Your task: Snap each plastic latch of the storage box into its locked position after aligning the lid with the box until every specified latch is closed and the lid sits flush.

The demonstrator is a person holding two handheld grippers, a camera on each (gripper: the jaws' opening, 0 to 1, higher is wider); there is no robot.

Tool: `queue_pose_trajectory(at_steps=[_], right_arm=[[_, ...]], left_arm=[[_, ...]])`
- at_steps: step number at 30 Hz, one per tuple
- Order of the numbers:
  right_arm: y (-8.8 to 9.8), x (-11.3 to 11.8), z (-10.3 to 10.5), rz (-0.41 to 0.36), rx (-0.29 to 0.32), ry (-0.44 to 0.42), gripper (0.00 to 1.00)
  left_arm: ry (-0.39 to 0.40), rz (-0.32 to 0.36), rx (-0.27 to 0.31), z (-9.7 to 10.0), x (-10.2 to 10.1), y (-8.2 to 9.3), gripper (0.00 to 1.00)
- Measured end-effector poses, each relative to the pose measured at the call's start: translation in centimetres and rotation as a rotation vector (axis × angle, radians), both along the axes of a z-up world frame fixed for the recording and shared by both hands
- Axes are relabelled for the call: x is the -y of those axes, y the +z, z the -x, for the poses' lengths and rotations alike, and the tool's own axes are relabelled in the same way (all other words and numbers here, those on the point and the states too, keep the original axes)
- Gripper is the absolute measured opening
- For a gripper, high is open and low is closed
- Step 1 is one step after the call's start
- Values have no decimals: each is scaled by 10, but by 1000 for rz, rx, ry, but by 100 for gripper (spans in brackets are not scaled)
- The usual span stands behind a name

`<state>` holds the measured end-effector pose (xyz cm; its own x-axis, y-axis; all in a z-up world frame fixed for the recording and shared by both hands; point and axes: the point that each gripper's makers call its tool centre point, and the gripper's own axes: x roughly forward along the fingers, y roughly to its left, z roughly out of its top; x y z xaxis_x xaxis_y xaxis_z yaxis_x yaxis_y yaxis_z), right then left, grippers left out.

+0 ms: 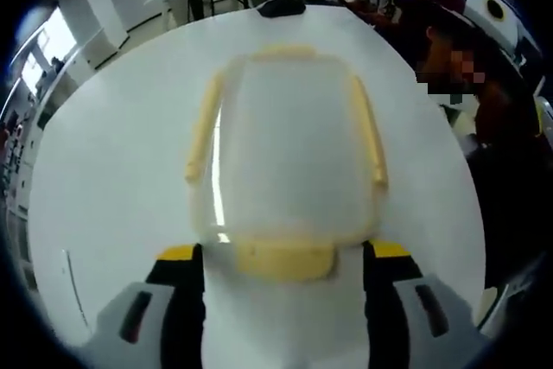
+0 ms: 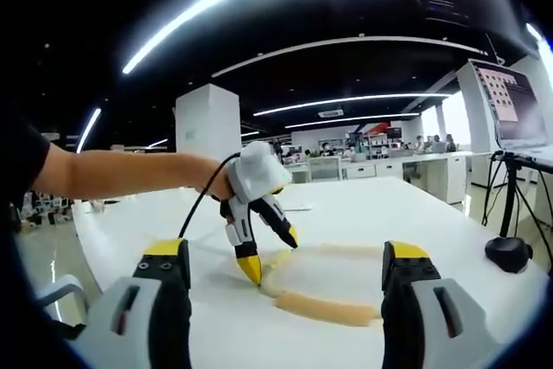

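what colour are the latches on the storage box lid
Pale yellow latches on a clear, frosted lid; it shows best in the left gripper view.

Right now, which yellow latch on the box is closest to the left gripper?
The short-end latch of the storage box, lying between the left gripper's open jaws. The two long side latches and the far-end latch sit farther up the lid.

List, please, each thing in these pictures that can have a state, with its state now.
Storage box: on the white table, lid on.
Near latch: between the jaws of the left hand-held gripper, locked or not cannot be told.
Left hand-held gripper: open.
Right hand-held gripper: open, holding nothing.
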<state>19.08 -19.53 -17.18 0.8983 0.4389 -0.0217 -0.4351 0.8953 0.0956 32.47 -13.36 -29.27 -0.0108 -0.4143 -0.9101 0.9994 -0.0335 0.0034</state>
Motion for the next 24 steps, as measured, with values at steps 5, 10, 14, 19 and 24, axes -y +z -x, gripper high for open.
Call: queue_pose_trajectory(at_steps=[5, 10, 14, 19, 24], right_arm=[[-1, -9, -1, 7, 5, 27, 91], [-7, -18, -1, 16, -10, 60, 89], [-5, -21, 1, 11, 0, 76, 89], [-5, -20, 1, 6, 3, 74, 89], [-5, -20, 1, 5, 5, 74, 89]], left_arm=[[-26, 1, 0, 4, 1, 0, 74], [-38, 3, 2, 11, 1, 0, 73], [-39, 6, 2, 12, 0, 0, 71], [-33, -2, 3, 14, -1, -1, 70], [-32, -11, 4, 17, -3, -1, 67]])
